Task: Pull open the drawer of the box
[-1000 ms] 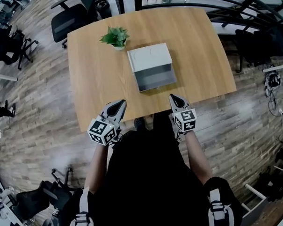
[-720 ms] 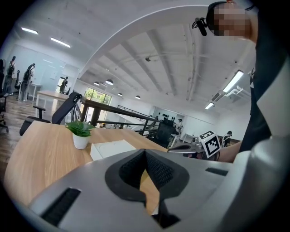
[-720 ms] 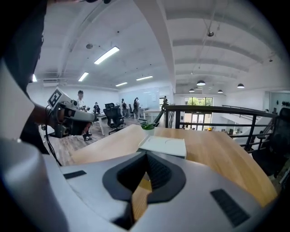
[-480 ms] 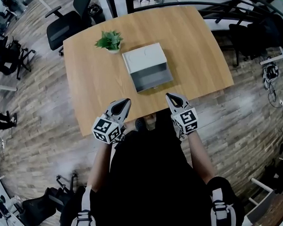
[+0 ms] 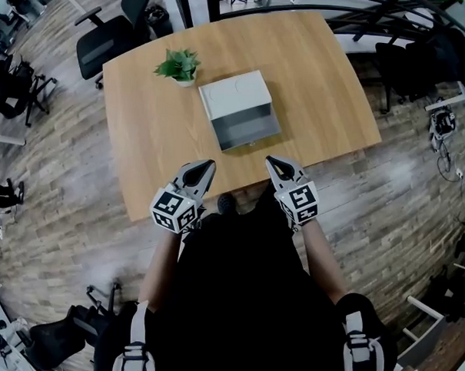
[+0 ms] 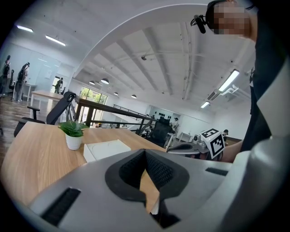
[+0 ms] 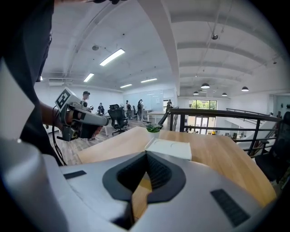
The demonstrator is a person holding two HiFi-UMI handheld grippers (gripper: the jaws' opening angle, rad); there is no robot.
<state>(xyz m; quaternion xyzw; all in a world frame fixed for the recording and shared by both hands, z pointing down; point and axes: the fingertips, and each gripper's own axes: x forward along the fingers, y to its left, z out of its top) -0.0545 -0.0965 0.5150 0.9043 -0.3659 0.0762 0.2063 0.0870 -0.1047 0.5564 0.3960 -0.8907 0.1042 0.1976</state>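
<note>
A white box [image 5: 233, 94] sits mid-table, and its grey drawer [image 5: 246, 132] stands pulled out toward me. My left gripper [image 5: 209, 165] hangs over the table's near edge, left of the drawer and apart from it, shut with nothing in it. The right gripper [image 5: 270, 161] is at the same edge, just right of the drawer front, also shut and holding nothing. The left gripper view shows the box [image 6: 108, 148] ahead past the closed jaws of my left gripper [image 6: 145, 152]. From the right gripper [image 7: 146, 155] view the box [image 7: 170, 148] lies further up the table.
A small potted plant [image 5: 177, 65] stands behind the box on its left. The wooden table [image 5: 143, 123] has office chairs [image 5: 108, 41] beyond its far left corner and dark frames at the far right. The person's dark clothing fills the lower head view.
Both grippers have drawn a little closer together at the table's near edge. The box and its open drawer have not moved on the table.
</note>
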